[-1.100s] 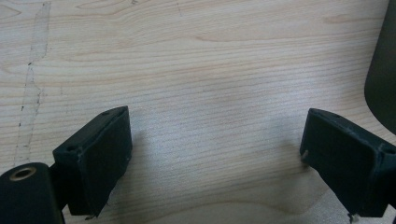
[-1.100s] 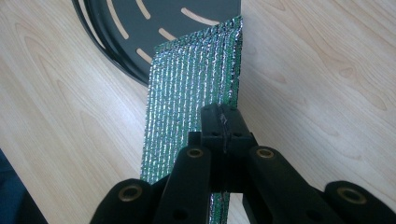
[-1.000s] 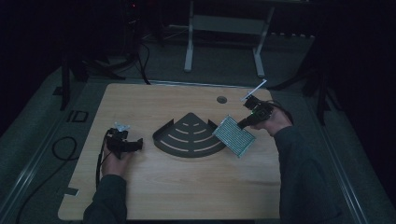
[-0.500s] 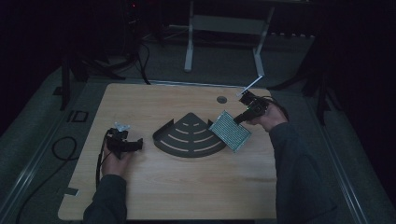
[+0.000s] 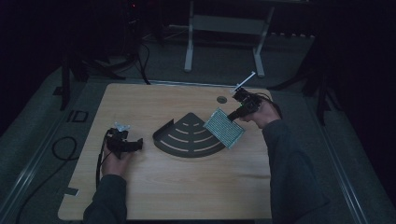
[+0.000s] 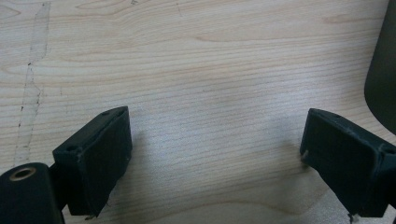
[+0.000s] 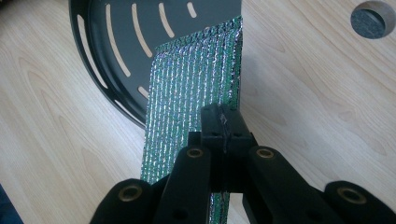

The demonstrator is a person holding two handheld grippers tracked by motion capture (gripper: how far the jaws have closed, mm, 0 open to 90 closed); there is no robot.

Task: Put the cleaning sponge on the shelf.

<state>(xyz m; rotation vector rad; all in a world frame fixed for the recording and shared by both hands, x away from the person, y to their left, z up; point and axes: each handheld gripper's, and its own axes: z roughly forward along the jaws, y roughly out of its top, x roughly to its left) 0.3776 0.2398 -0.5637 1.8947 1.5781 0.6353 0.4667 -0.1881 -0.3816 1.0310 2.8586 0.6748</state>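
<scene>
Fig.: Right tool (image 5: 237,112) pinched one edge of the foil sheet (image 5: 224,127), jaws pressed together on it. Vs. a sec. earlier, sheet had shifted up and left, now overlapping the right rim of the fan-shaped tray (image 5: 187,138); likely being carried onto the tray. Left tool (image 5: 125,144) rested on the counter (image 5: 187,186), jaws spread, nothing between them.

High view dim, murky; gripper views bright, sharp.
</scene>
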